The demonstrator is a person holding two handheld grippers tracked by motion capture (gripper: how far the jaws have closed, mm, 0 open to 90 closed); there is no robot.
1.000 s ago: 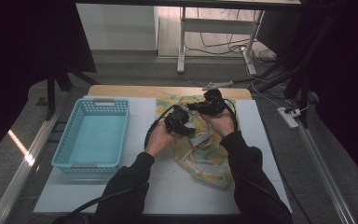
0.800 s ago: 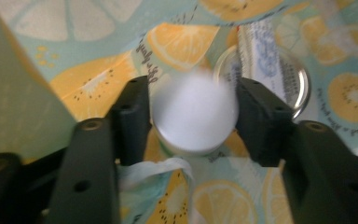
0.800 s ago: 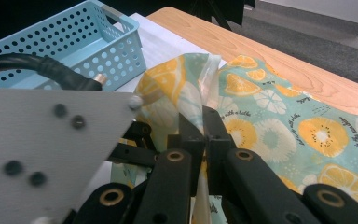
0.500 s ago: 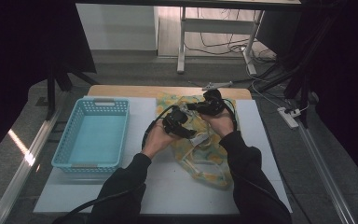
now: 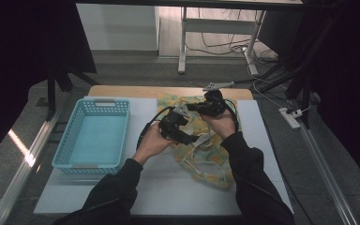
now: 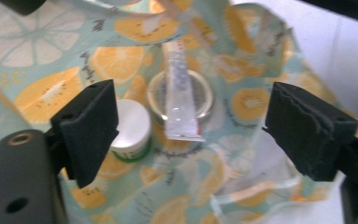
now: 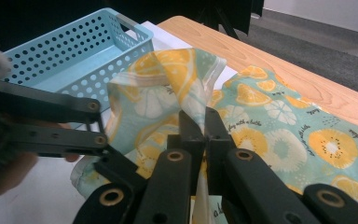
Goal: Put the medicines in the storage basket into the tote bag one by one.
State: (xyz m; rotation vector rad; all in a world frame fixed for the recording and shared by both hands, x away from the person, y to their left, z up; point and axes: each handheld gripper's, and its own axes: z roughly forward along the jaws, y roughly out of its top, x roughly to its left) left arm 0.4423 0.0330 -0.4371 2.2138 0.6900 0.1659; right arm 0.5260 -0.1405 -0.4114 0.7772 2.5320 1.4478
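A cloth bag (image 5: 207, 160) printed with orange and lemon slices lies on the white table. My right gripper (image 7: 204, 125) is shut on the bag's raised rim and holds the mouth up; in the high view it (image 5: 193, 108) sits above the bag's far part. My left gripper (image 6: 191, 116) is open and hangs over the bag's mouth, its jaws wide apart; the high view has it (image 5: 183, 133) just left of the bag. Inside the bag (image 6: 42, 42) lie a white-lidded jar (image 6: 131, 125), a metal-lidded jar (image 6: 205, 95) and a clear tube (image 6: 179, 93) across that lid.
A light blue perforated basket (image 5: 93, 136) stands at the table's left, close to the left hand. A bare wooden strip (image 5: 136, 91) runs along the table's far edge. Metal rails flank the table. White tabletop (image 5: 168, 187) lies in front of the bag.
Both hands have shifted only slightly. The right gripper still holds the bag's rim up, and the left gripper stays open over the mouth.
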